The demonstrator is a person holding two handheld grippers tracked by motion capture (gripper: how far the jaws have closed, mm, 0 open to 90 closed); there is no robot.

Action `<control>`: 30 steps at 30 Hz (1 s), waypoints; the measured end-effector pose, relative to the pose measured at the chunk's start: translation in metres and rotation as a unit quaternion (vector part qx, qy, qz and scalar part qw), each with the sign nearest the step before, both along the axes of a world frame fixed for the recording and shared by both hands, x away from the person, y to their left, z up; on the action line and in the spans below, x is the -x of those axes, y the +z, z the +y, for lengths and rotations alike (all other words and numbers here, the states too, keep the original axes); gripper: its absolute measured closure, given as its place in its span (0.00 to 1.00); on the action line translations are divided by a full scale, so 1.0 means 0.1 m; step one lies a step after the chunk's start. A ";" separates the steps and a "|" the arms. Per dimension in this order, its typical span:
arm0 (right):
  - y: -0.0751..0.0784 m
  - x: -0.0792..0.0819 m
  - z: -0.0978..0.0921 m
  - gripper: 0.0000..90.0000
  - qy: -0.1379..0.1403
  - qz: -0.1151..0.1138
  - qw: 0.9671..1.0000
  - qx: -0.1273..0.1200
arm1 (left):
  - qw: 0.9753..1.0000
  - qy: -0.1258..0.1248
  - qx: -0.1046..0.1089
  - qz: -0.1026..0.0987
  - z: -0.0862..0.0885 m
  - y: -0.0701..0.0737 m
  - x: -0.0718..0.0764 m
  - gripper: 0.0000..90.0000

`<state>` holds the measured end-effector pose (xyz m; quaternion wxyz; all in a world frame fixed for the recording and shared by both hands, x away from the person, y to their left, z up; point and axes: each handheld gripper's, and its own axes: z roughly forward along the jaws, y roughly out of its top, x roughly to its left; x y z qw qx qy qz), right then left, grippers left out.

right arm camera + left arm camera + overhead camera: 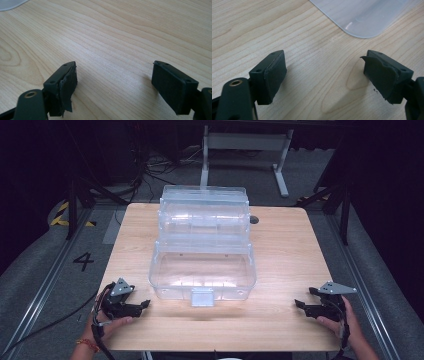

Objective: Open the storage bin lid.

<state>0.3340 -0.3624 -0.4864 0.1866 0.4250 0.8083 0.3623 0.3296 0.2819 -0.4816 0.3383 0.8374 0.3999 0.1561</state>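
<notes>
Low on the table (280, 270), my left gripper (145, 304) and right gripper (298, 303) rest wide open and empty, pointing inward, flanking the clear box (202, 270) that sits centred between them.

A large clear plastic storage box with stepped tiers (203, 245) sits at the middle of the light wooden table (285, 270), its long side across the table. It is see-through and holds nothing visible; a small clear latch tab (202, 297) juts from its near wall — the rounded near-left corner (362, 18) (frosted-looking up close) rests flat on the wood.
</notes>
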 end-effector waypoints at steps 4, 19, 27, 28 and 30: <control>0.00 0.00 0.00 0.23 0.000 0.000 1.000 0.000 | 1.000 -0.002 -0.003 0.000 0.00 0.00 0.00 0.20; 0.00 0.00 0.00 0.23 0.000 0.000 1.000 0.000 | 1.000 -0.003 -0.001 0.004 0.00 0.00 0.00 0.20; 0.00 0.00 0.00 0.23 0.000 0.001 1.000 -0.001 | 1.000 -0.001 0.002 0.005 0.00 0.00 0.00 0.20; 0.00 0.00 0.00 0.23 0.000 0.001 1.000 -0.001 | 1.000 -0.002 0.001 0.005 0.00 0.00 -0.01 0.20; 0.00 0.00 0.00 0.23 0.000 0.001 1.000 -0.001 | 1.000 -0.002 0.001 0.005 0.00 0.00 -0.01 0.20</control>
